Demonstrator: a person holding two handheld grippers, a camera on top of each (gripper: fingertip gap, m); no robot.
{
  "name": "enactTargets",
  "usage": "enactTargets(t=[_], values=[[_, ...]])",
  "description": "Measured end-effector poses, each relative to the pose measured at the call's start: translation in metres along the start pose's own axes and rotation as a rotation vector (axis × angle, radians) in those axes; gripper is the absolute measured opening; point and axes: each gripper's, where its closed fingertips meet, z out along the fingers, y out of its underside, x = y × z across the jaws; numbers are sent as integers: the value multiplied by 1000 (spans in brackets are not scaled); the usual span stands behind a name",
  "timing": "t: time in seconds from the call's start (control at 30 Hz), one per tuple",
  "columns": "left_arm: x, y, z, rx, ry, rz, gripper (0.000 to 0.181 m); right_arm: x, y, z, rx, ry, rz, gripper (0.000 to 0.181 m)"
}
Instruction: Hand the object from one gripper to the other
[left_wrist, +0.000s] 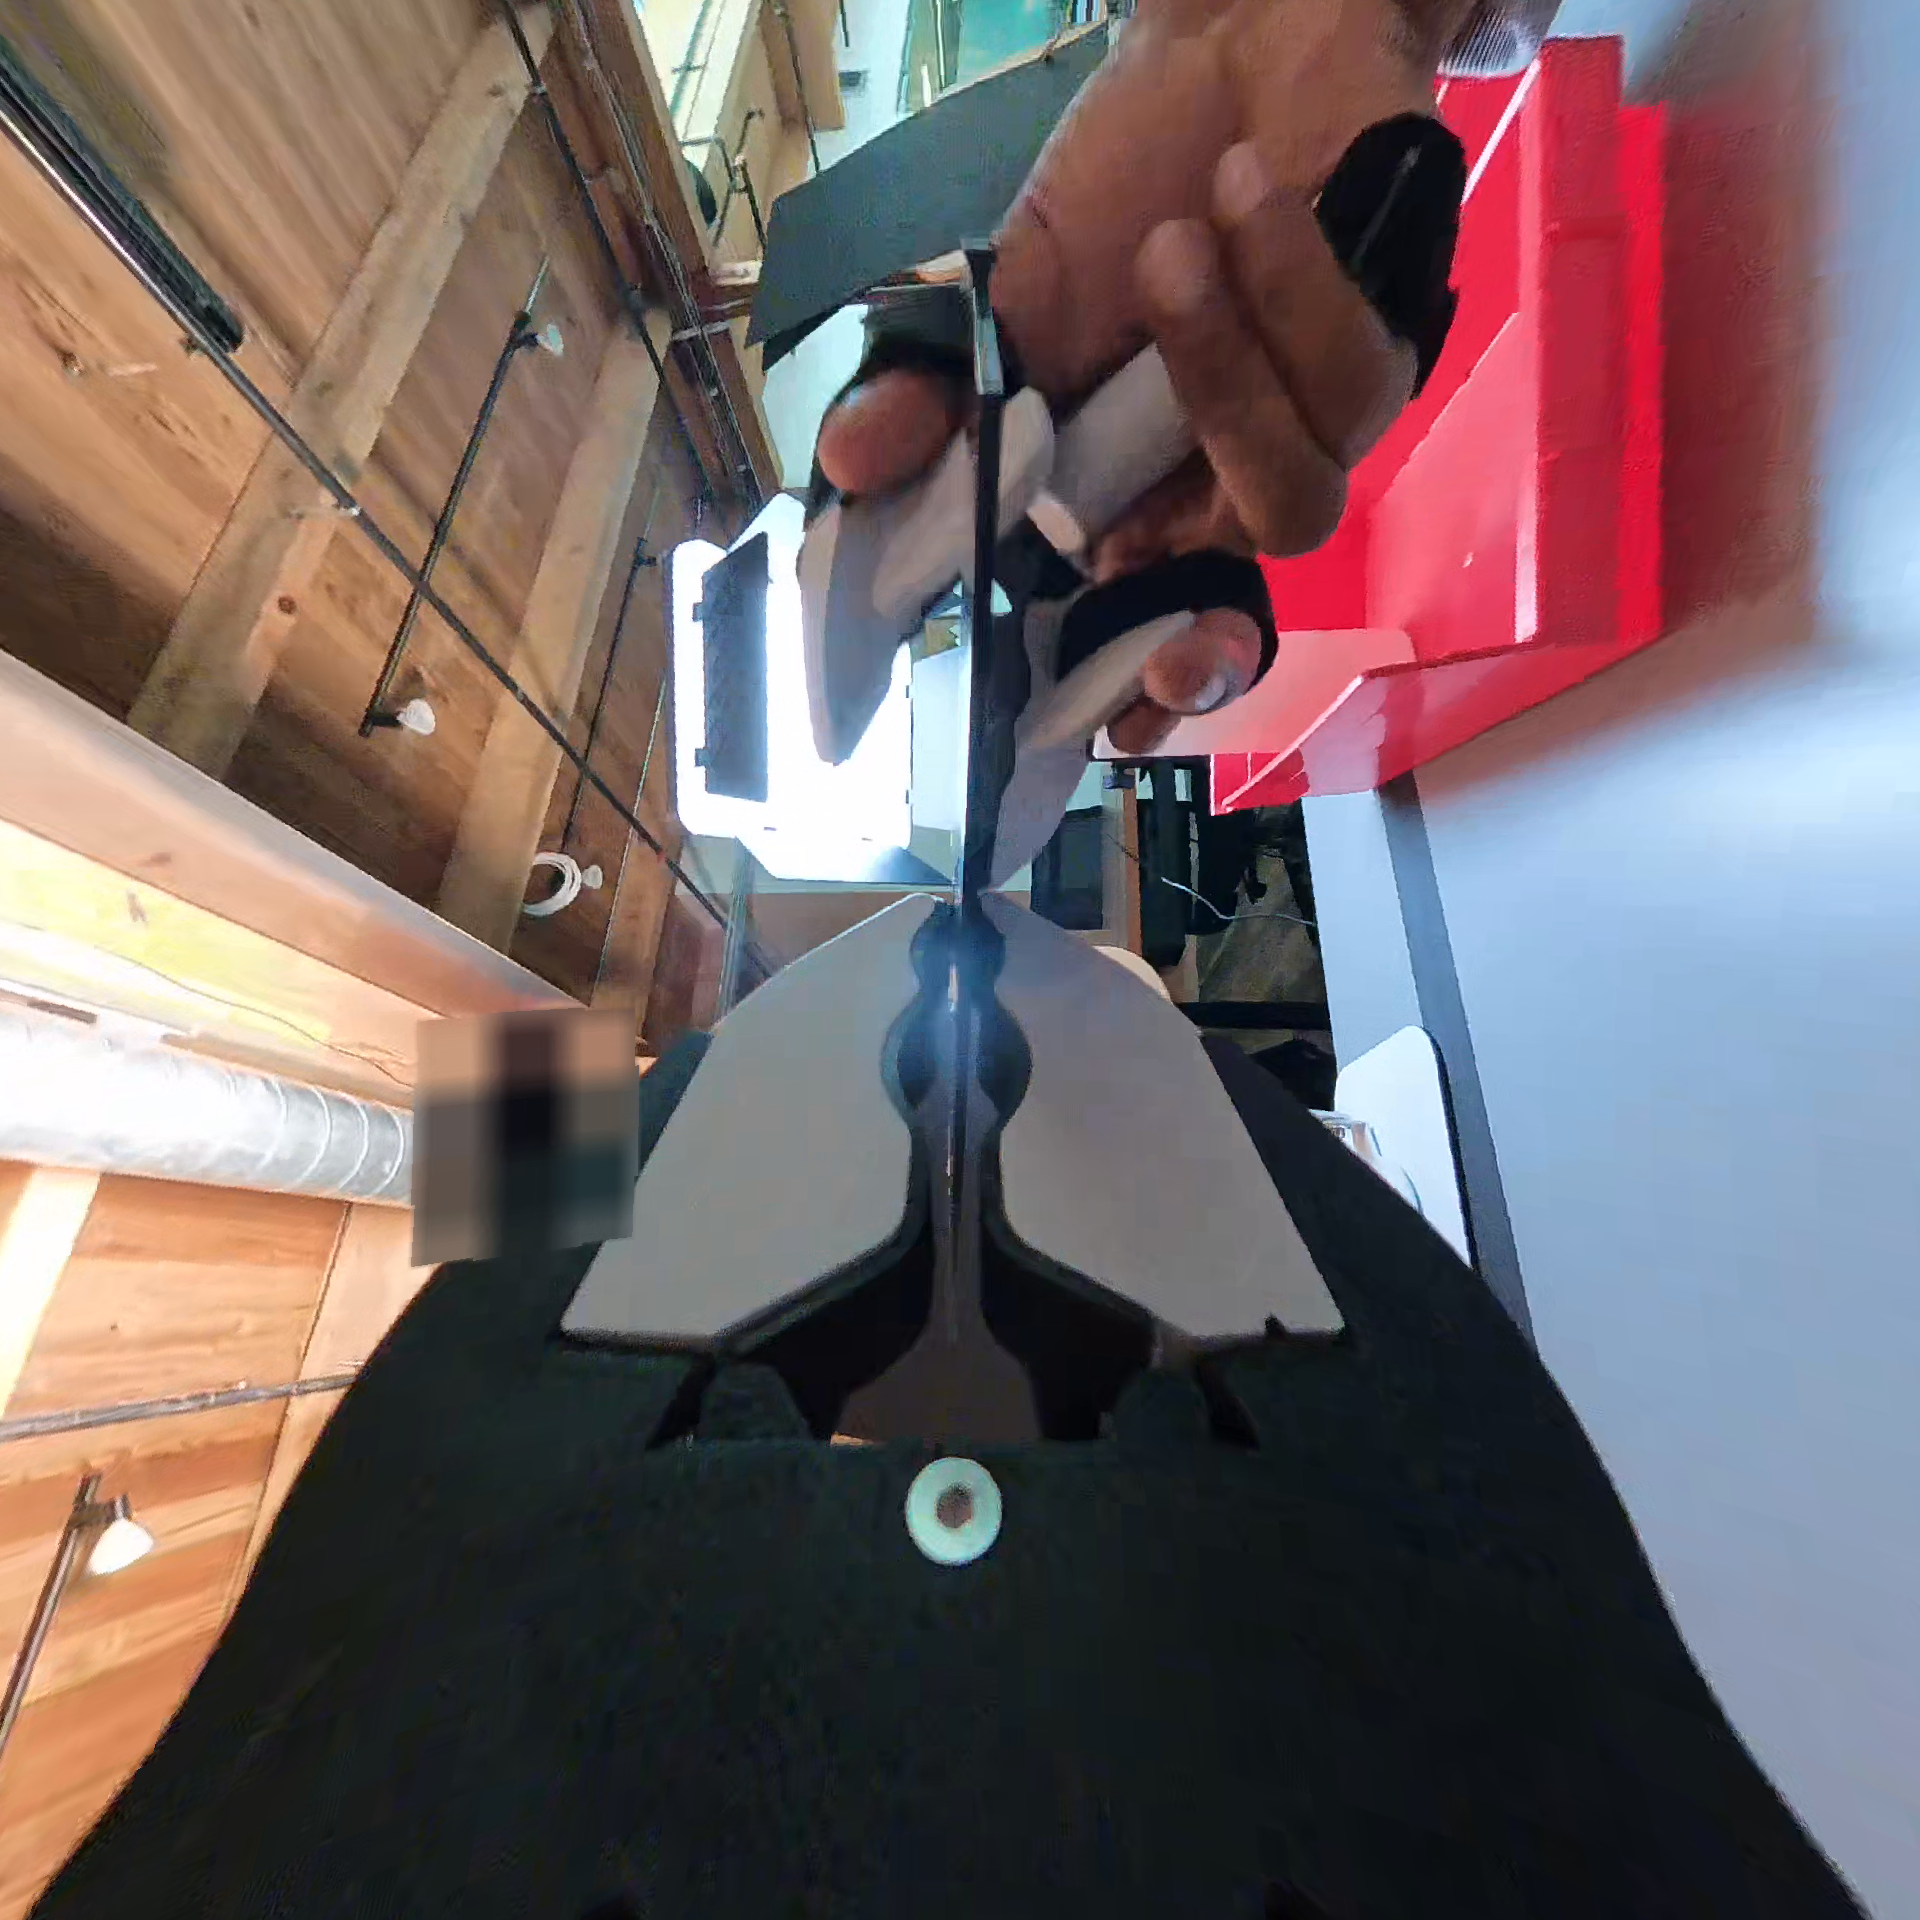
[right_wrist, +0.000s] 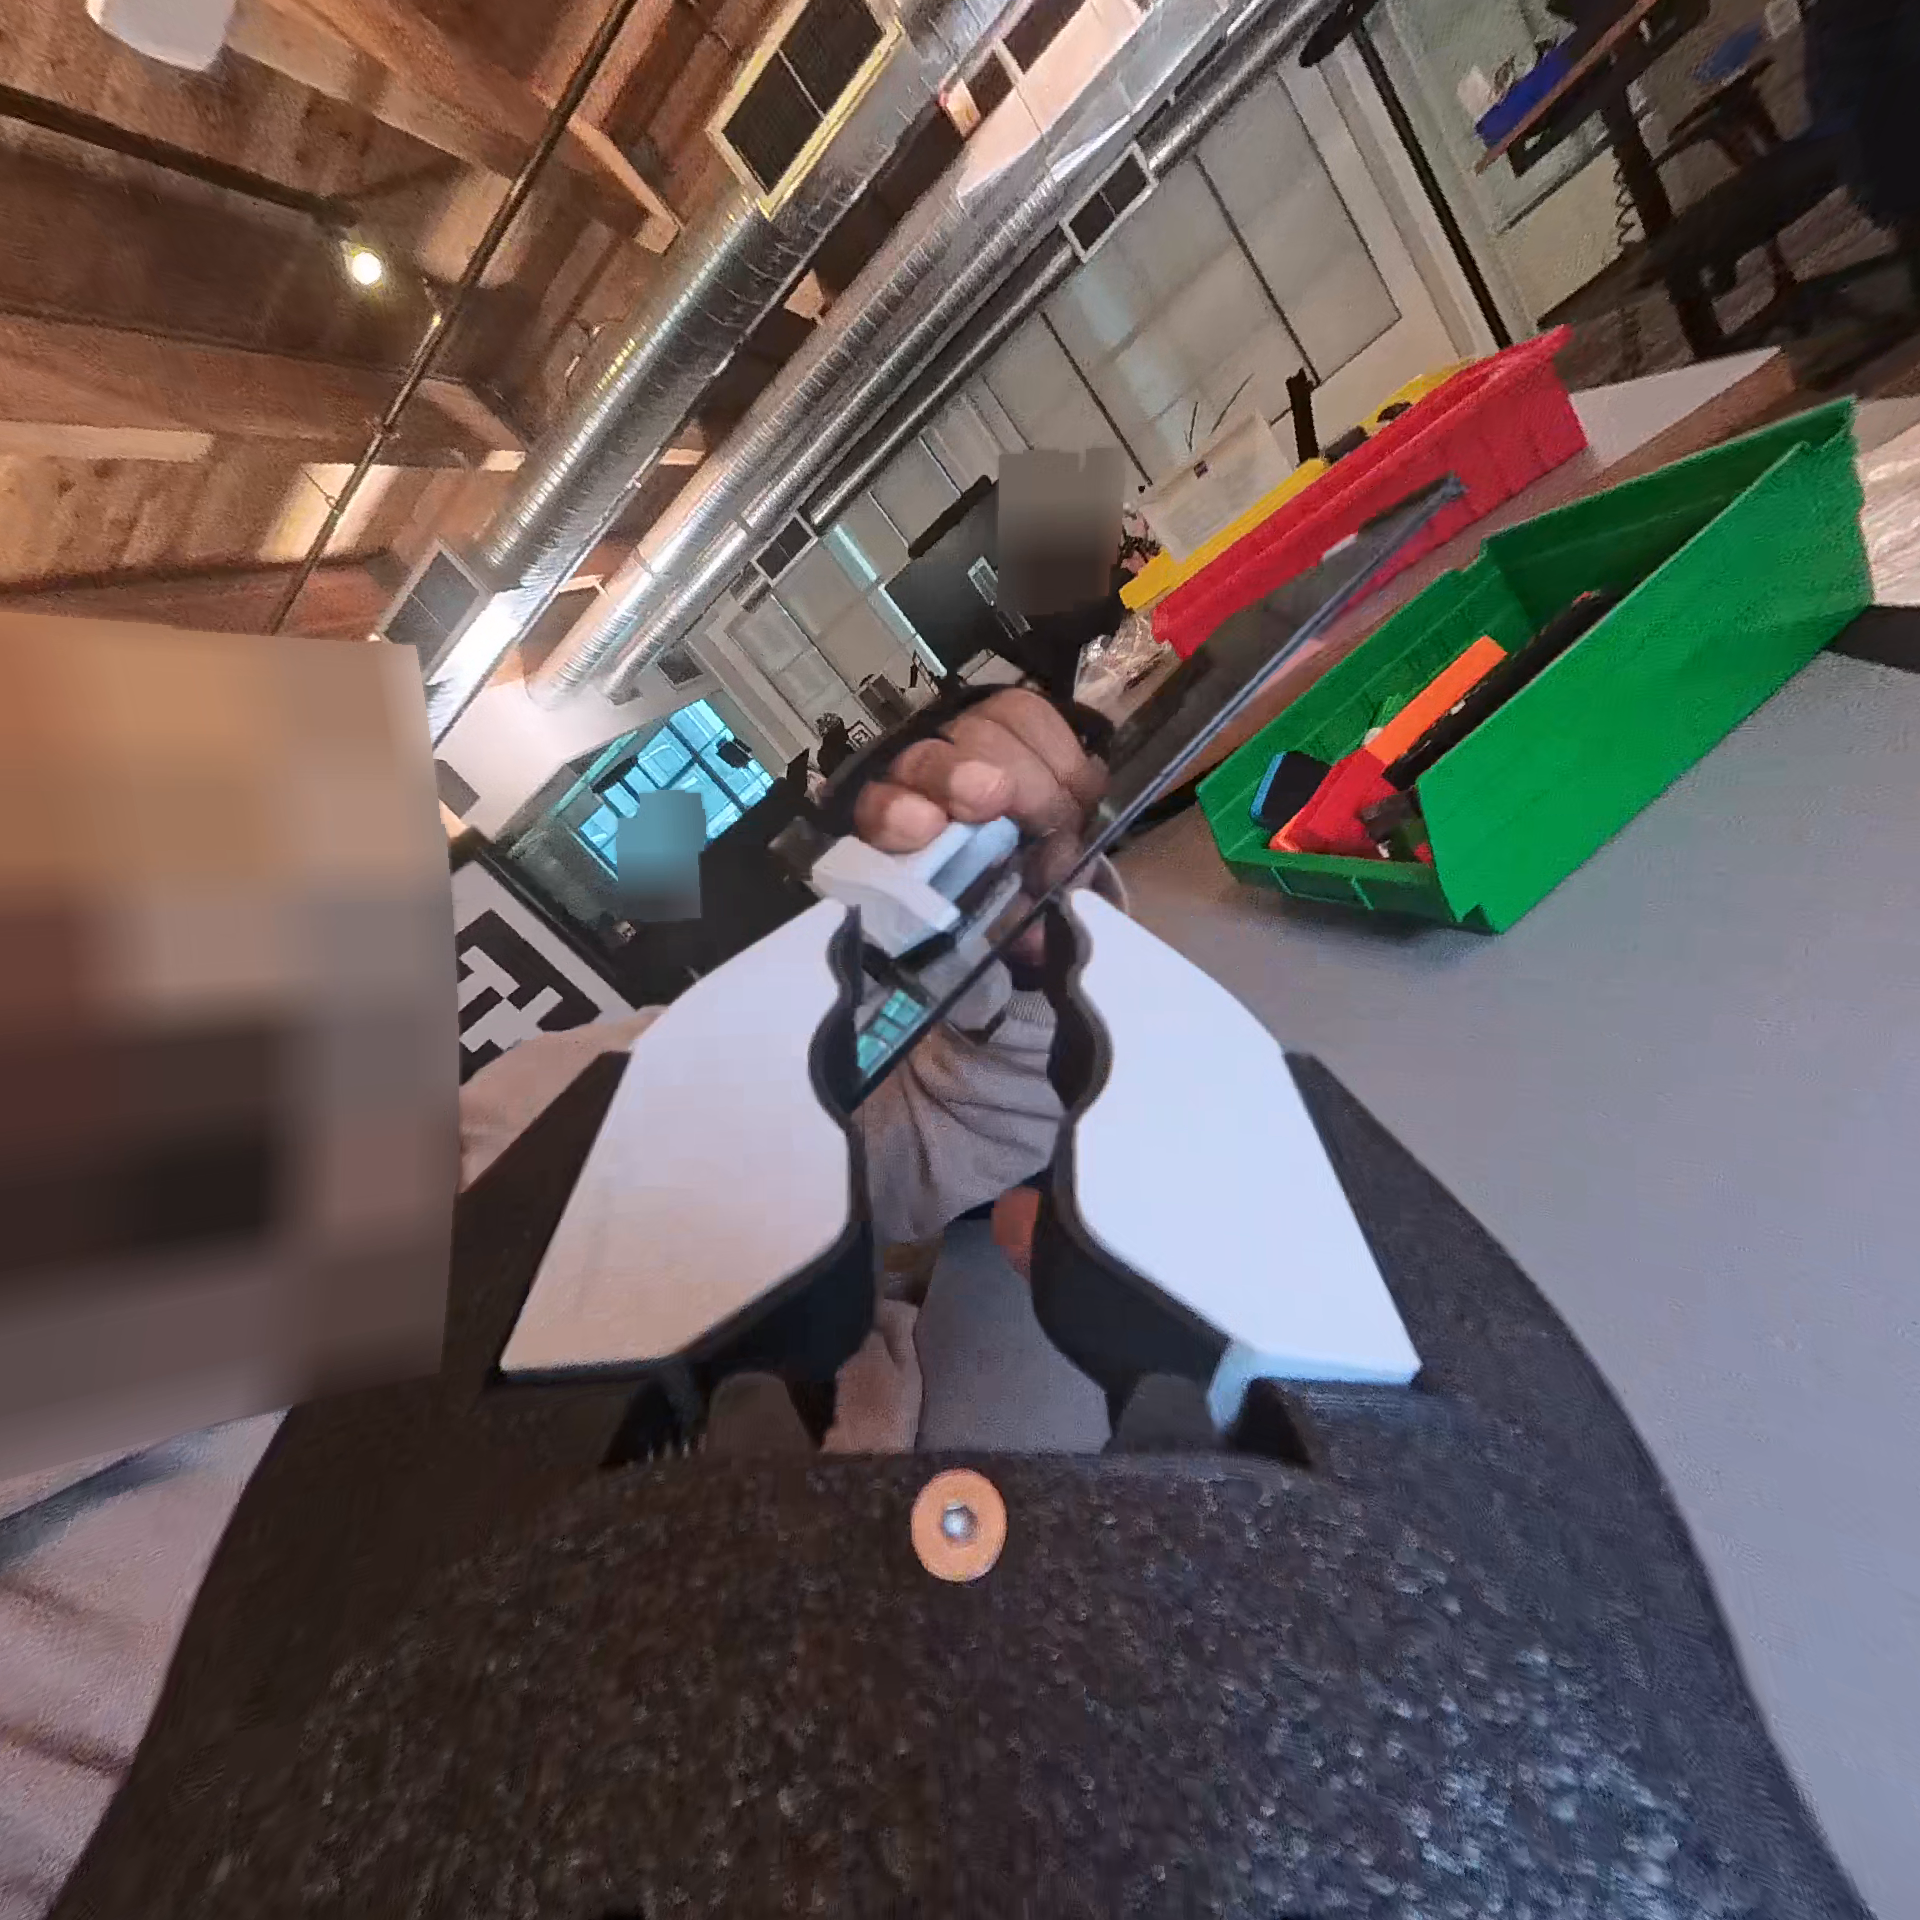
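The object is a thin, flat black piece (left_wrist: 977, 582), seen edge-on as a long dark line. My left gripper (left_wrist: 961, 920) is shut on its lower part, and the piece stands straight out between the white fingers. The right gripper (left_wrist: 925, 810), held in a hand (left_wrist: 1195, 312), faces mine with one finger on each side of the piece. In the right wrist view my right gripper (right_wrist: 961, 914) is open, and the piece (right_wrist: 1226, 717) runs diagonally through the gap between its fingers. The left gripper (right_wrist: 925, 883) and the hand holding it show just beyond.
A green bin (right_wrist: 1621, 748) with coloured blocks stands on the grey table (right_wrist: 1507, 1143) at the right. A red bin (right_wrist: 1382, 520) and a yellow one stand behind it. The red bin (left_wrist: 1507, 520) also shows in the left wrist view. People stand farther back. Less than 4 cm separates the two grippers' tips.
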Motion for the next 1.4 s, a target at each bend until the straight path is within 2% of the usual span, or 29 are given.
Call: enactTargets(t=[0.03,0.17,0.23,0.27,0.3,0.33,0.4,0.47,0.6,0.67,0.7,0.8,0.87,0.9,1.03,1.2,1.3,1.4], values=[[3,-7,2,12,1,24,1,4,8,2,-37,0,11,23],[-2,-10,2,11,-47,17,10,-3,7,2,-7,-85,-2,5],[-24,-1,-2,-13,-180,-25,34,-13,-5,-1,55,-103,-62,1],[-36,1,-7,-9,-244,-49,40,-18,-13,-4,99,-101,-93,1],[-43,3,-12,-1,-258,-91,39,-24,-20,-9,137,-101,-128,1],[-48,6,-15,11,-245,-181,30,-28,-26,-14,161,-86,-171,1],[-55,12,-18,75,-186,-468,26,-36,-31,-22,167,-27,-329,1],[-58,14,-19,194,-67,-851,28,-47,-33,-26,159,26,-494,1],[-67,4,-22,531,297,-1650,28,-74,-33,-25,145,127,-824,1],[-76,-4,-29,708,429,-1856,30,-84,-29,-21,115,178,-966,2],[-76,-6,-28,731,467,-1916,27,-88,-27,-19,96,205,-1038,2],[-57,-28,-23,665,740,-2034,27,-97,-19,-10,33,278,-1226,2],[-59,-40,-25,749,898,-2161,30,-104,-12,-5,-4,307,-1375,2],[-62,-39,-24,796,918,-2217,30,-106,-7,-3,-38,316,-1434,2],[-57,-31,-15,835,912,-2325,31,-112,6,1,-176,380,-1639,1],[-54,-34,-10,857,937,-2363,34,-113,16,-2,-332,460,-1753,2],[-53,-38,-10,850,914,-2309,36,-119,15,1,-296,443,-1728,2],[-55,-31,-10,804,735,-2143,42,-128,0,-2,-149,394,-1545,2]])
